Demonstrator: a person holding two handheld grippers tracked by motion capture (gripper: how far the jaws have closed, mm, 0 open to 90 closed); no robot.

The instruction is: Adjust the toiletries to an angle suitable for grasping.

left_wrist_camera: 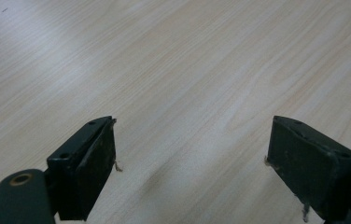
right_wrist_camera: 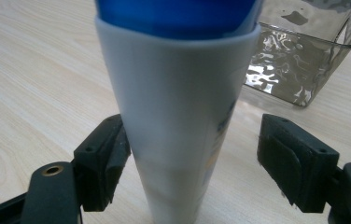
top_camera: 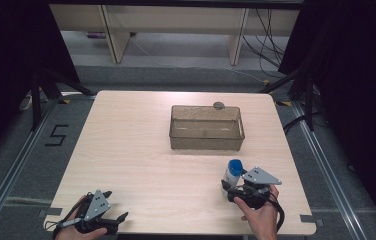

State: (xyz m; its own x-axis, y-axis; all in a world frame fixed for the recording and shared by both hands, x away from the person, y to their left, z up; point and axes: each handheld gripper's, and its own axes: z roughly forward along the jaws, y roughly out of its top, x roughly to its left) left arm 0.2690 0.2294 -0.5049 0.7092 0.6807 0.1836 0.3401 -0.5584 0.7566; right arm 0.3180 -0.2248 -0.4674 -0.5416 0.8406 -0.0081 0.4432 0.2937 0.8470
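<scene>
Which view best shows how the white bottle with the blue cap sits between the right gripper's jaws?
The right gripper view: the bottle stands close up, one jaw touching it, the other still apart. The high view shows it small, upright at the right gripper, near the clear bin. The left gripper view has bare table.

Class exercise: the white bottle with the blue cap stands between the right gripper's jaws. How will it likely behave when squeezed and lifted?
The bottle is tall and narrow, standing upright, so a sideways nudge could probably tip it. Its smooth plastic wall looks slippery, and it tapers, so it may slide in the pads. The right gripper touches it on one side only; closing could push it across.
</scene>
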